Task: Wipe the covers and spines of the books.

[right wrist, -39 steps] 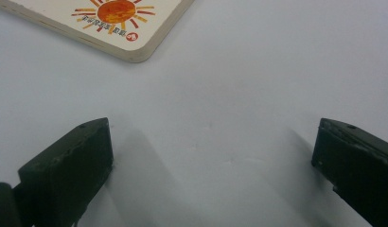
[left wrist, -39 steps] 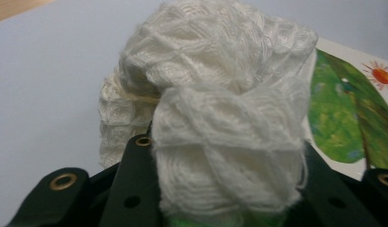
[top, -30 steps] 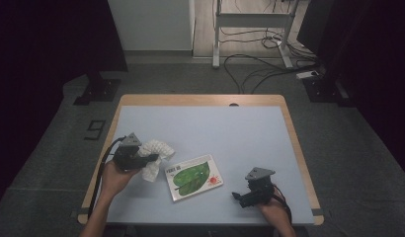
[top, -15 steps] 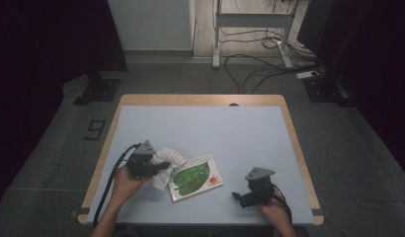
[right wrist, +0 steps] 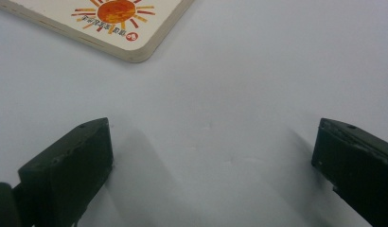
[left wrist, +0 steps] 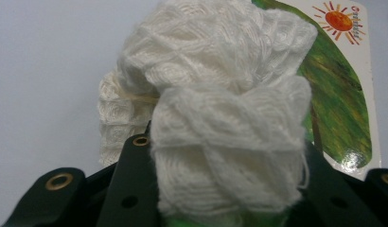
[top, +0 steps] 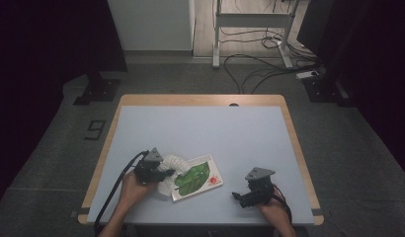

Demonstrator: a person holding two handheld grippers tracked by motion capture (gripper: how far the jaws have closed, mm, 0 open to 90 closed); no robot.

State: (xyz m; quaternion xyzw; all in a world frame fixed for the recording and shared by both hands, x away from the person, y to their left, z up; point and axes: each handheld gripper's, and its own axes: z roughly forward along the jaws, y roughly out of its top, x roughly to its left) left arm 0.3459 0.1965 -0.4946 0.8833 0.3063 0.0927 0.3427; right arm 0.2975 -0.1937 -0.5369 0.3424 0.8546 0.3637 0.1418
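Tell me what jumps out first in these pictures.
A bunched white cloth clamped in the left gripper sits at the near left of the table, over the edge of a board book with a green leaf and orange sun. The right gripper rests open on the bare tabletop.

The tiny print on the board book (right wrist: 95, 21) is unreadable.

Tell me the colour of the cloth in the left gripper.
White, a waffle-knit cloth; it shows best in the left gripper view.
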